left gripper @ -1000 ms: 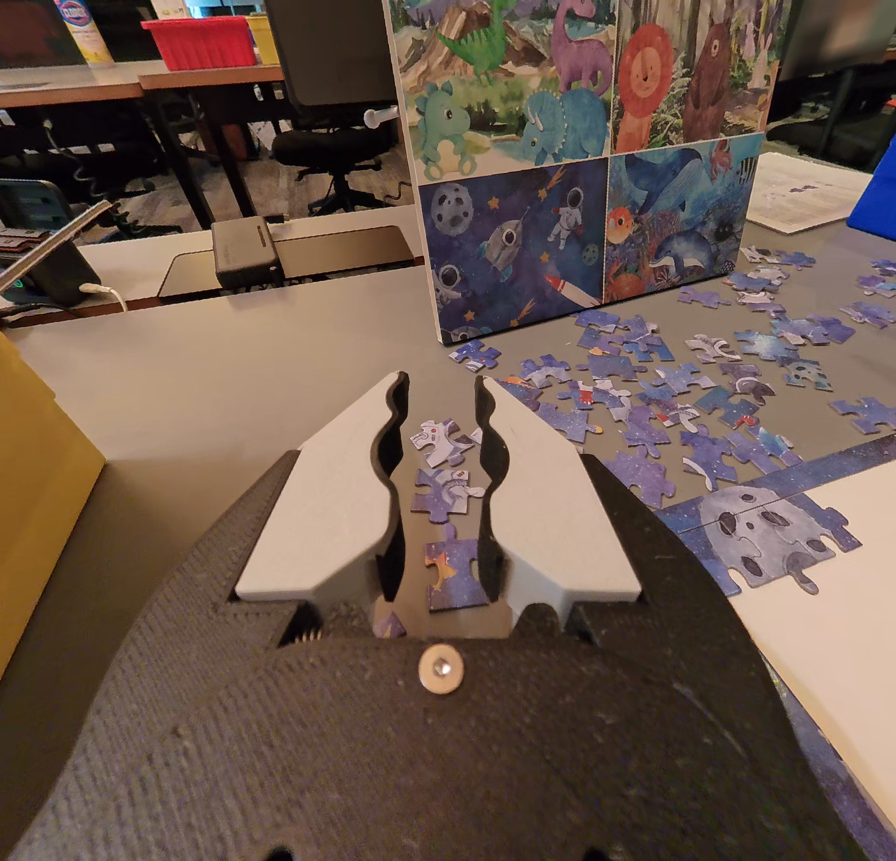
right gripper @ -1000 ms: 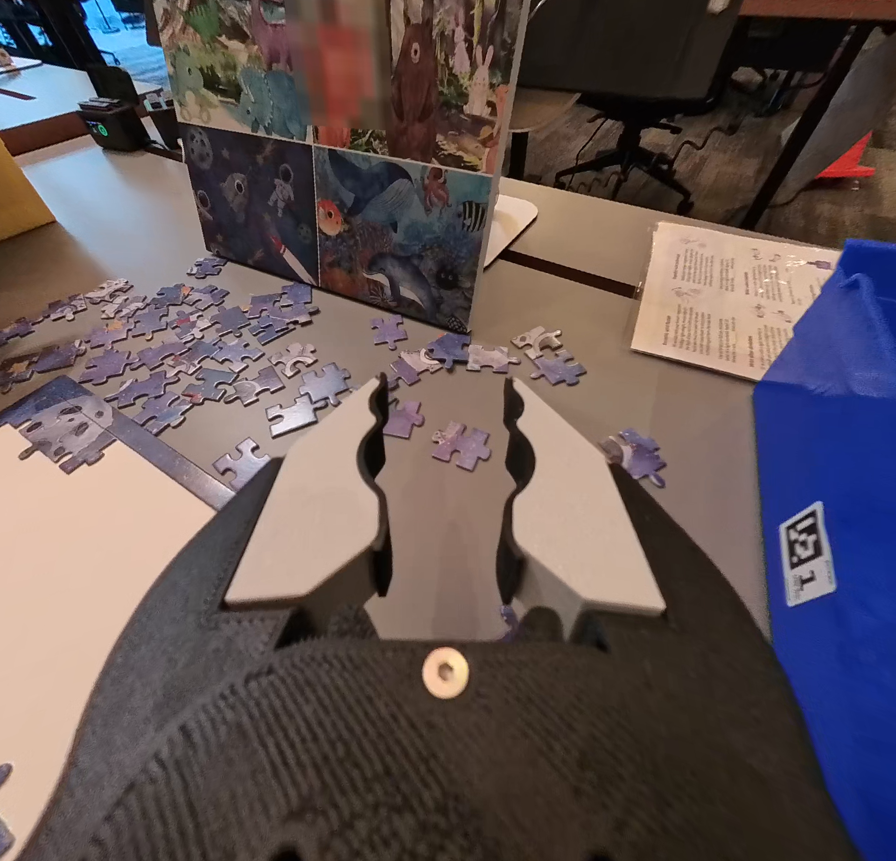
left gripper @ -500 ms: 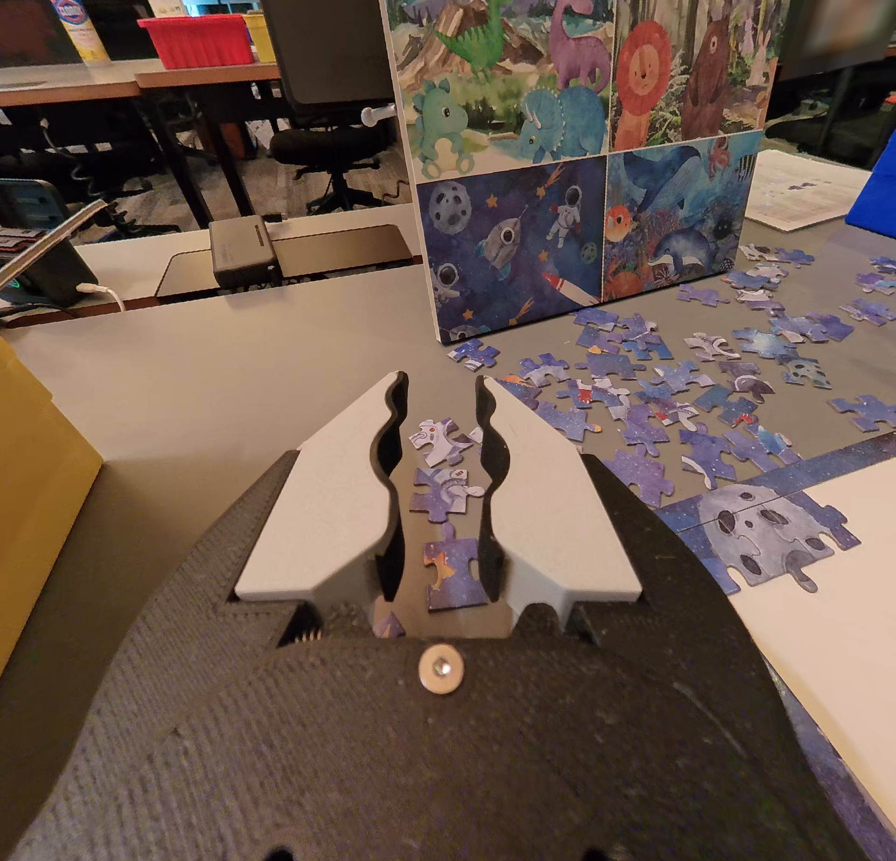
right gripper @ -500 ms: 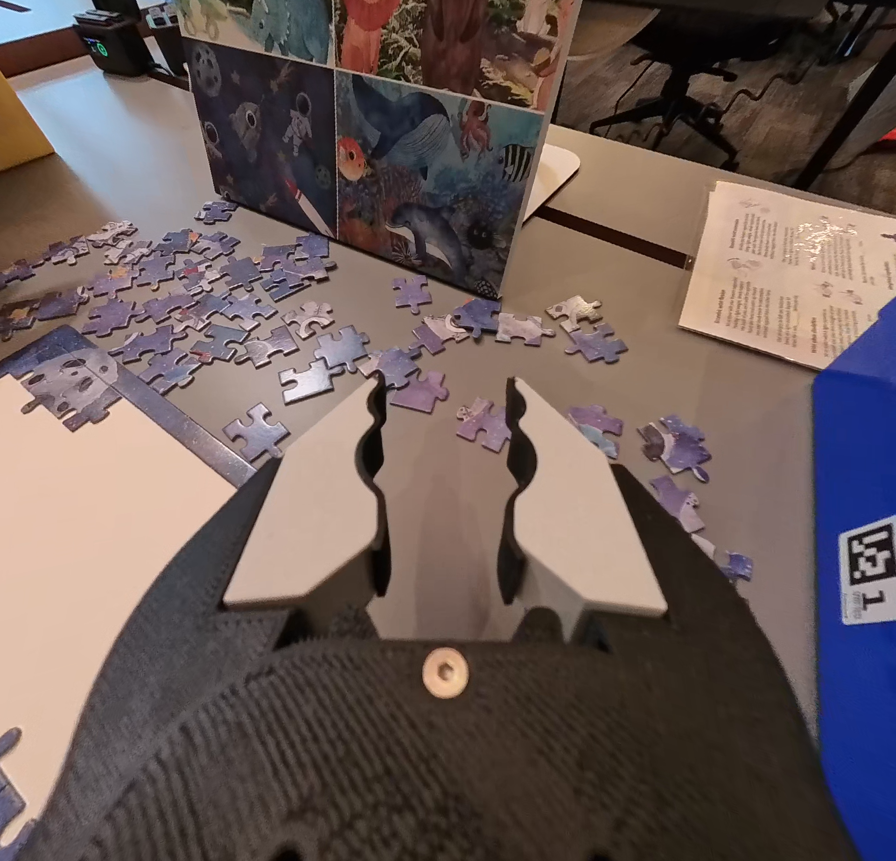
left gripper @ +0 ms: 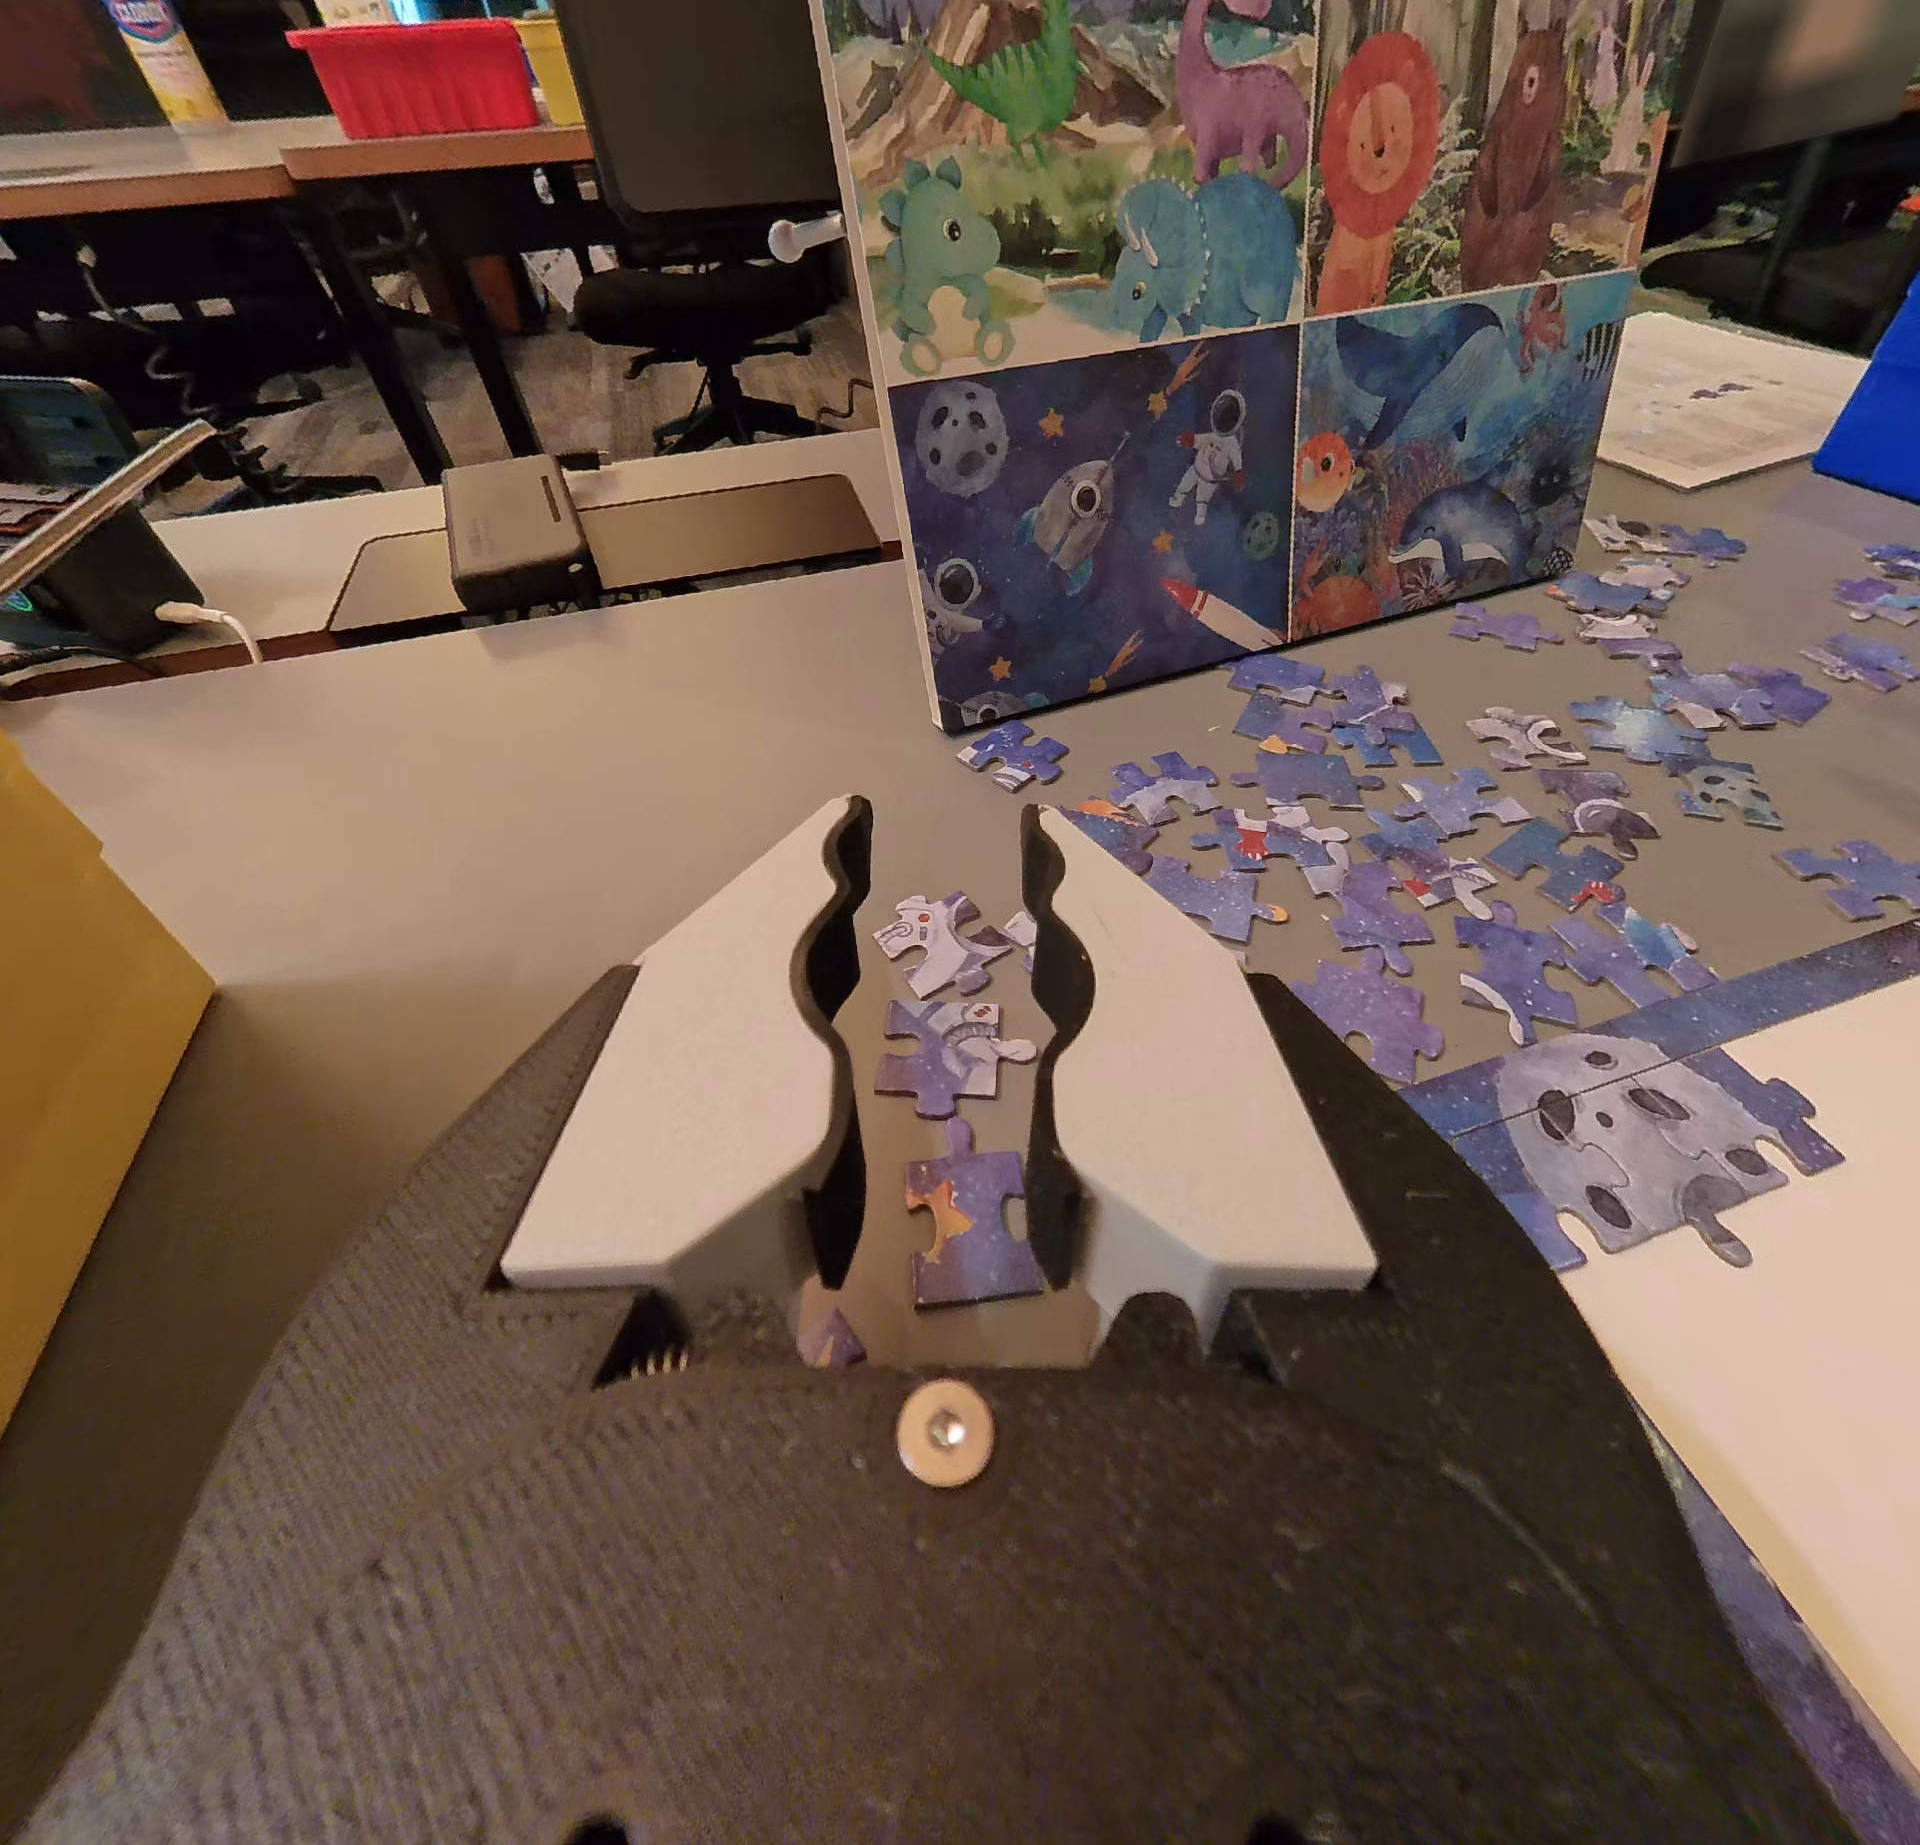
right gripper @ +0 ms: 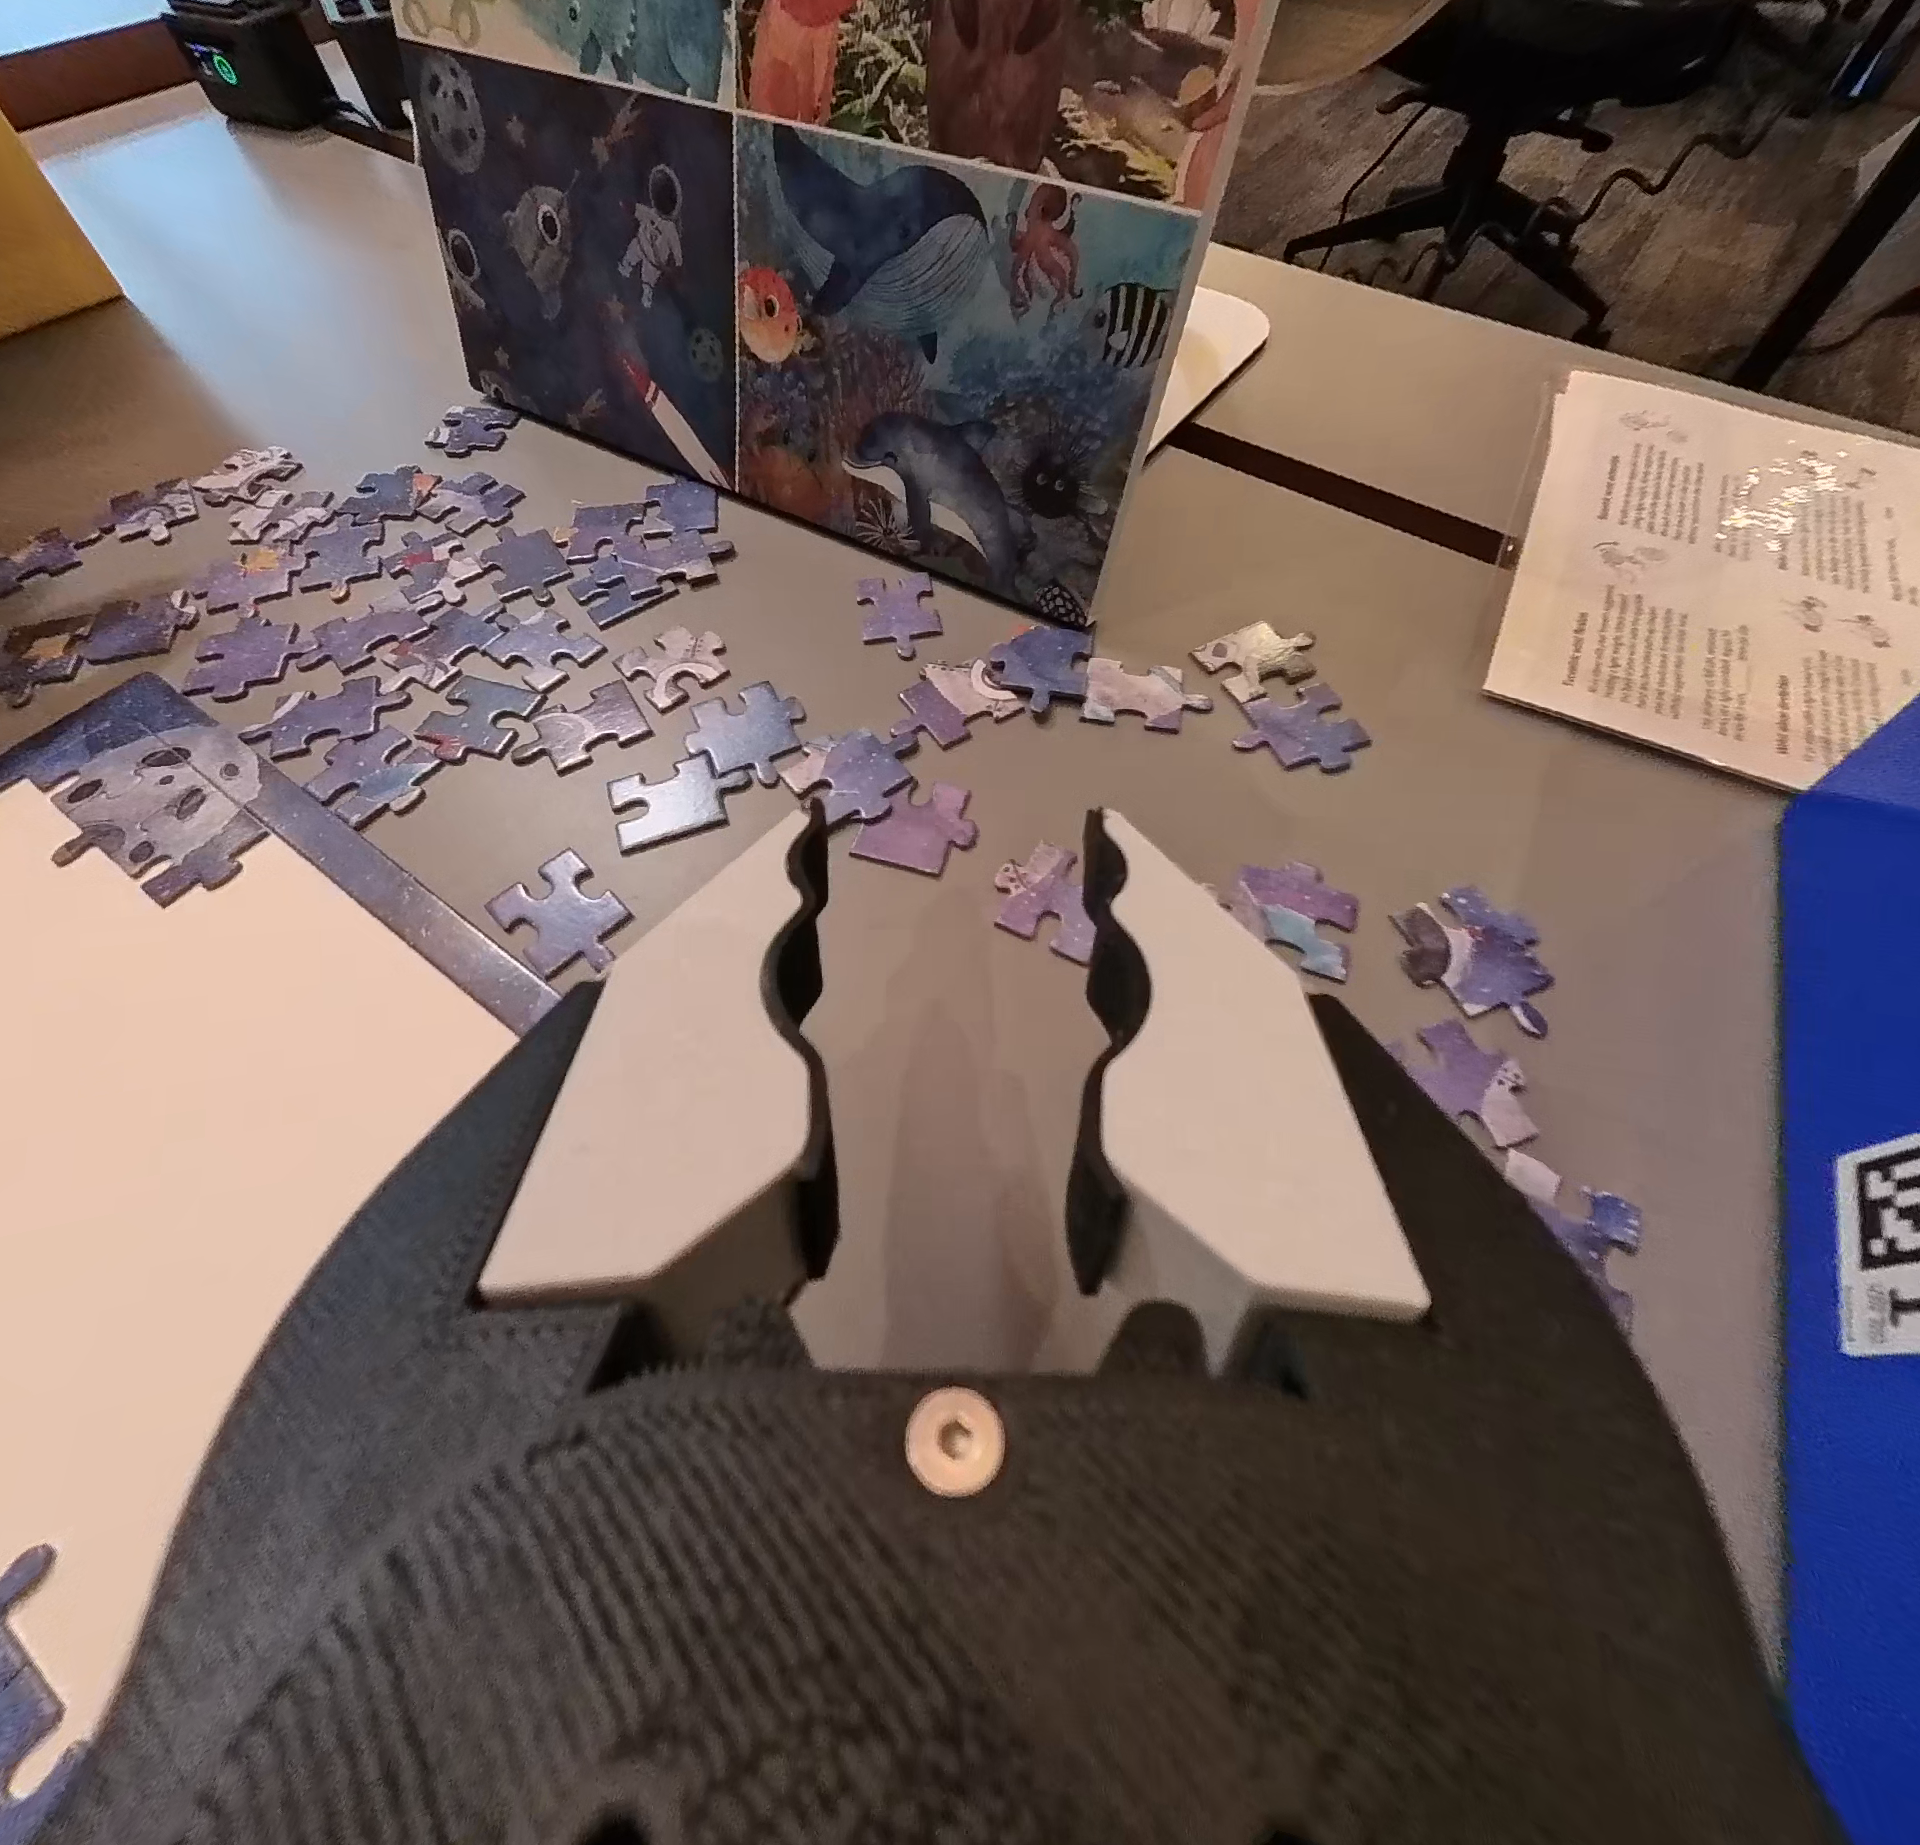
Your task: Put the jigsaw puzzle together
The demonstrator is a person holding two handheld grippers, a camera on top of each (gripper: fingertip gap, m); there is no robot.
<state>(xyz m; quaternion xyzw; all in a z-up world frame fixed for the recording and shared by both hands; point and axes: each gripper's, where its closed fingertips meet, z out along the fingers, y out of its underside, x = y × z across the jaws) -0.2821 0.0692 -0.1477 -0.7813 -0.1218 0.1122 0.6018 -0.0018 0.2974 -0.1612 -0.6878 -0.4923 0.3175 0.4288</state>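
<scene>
Left gripper [left gripper: 945,819]: pitched down over the grey table [left gripper: 468,808], fingers aimed toward 12 o'clock, jaws narrowly parted and holding nothing. Seen through the gap, lying flat on the table and clear of both pads: a white astronaut piece [left gripper: 935,943], a purple piece [left gripper: 945,1057] and, nearest the gripper body, a dark blue piece with orange marks [left gripper: 971,1224]. Upright picture box [left gripper: 1226,341] at 1 o'clock, scattered loose pieces [left gripper: 1455,839] at 2 o'clock, the part-built puzzle board [left gripper: 1662,1151] with its moon section at 3 o'clock, a yellow object [left gripper: 73,1016] at 9 o'clock.

Right gripper [right gripper: 951,829]: likewise tilted down toward the table, fingers pointing to 12 o'clock, jaws spread wider, bare between the pads. Nearest: a pale purple piece [right gripper: 920,829] just past the left fingertip and a lilac piece [right gripper: 1044,896] partly hidden by the right fingertip. Same picture box at 12 o'clock, printed sheet [right gripper: 1704,569] at 2 o'clock, blue bin [right gripper: 1849,1172] at 3 o'clock.
</scene>
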